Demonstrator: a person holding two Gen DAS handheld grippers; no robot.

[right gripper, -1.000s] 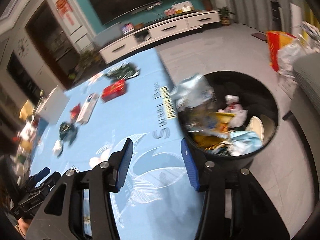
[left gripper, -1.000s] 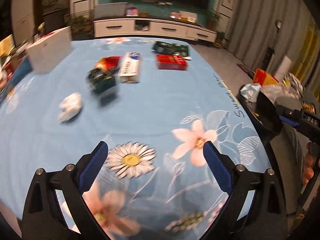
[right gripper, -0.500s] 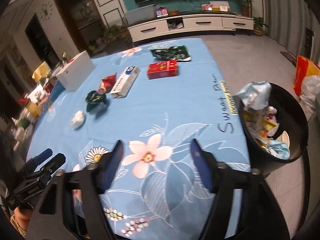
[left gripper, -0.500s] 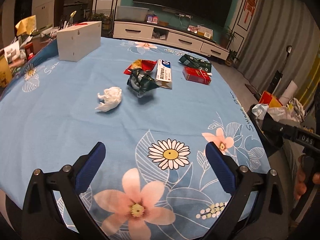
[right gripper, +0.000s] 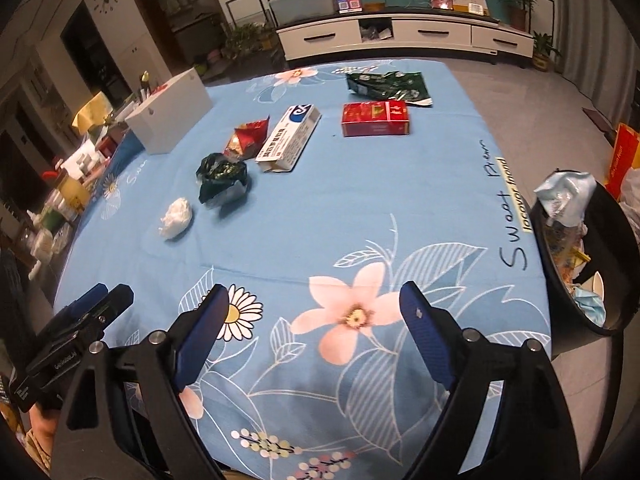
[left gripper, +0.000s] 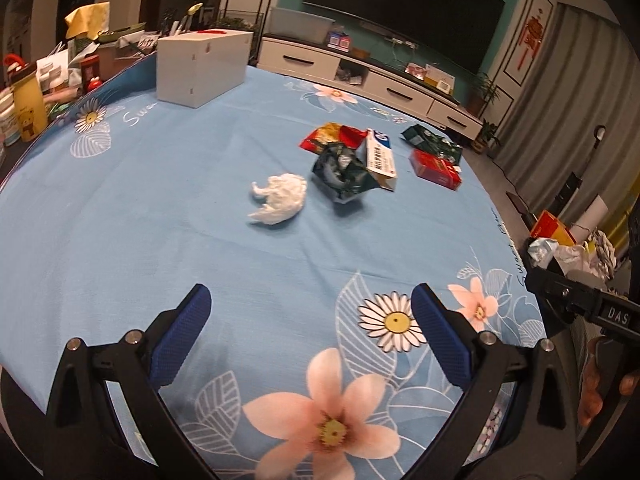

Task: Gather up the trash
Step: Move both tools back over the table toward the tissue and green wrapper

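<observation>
My right tongs point(right gripper: 314, 320) have just been opening and stand wide with nothing between them; a second ago they hung over the black bin point(right gripper: 612, 292), so I judge a piece is dropped. Now both views face the counter point(left gripper: 120, 216) again. My left tongs point(left gripper: 306, 320) are wide and empty too. The white tissue wad point(left gripper: 280, 198), green wrapper point(left gripper: 342, 172), long box point(right gripper: 289, 138) and red box point(right gripper: 375, 119) lie well ahead, still to collect

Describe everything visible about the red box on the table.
The red box is a flat rectangular carton, cardboard by the look of it, with gold print on top that is too small to read. It looks closed and intact, lying flat on the blue flowered tablecloth. Its far edge sits against or just before a crumpled green wrapper. Neither gripper touches it.
</observation>
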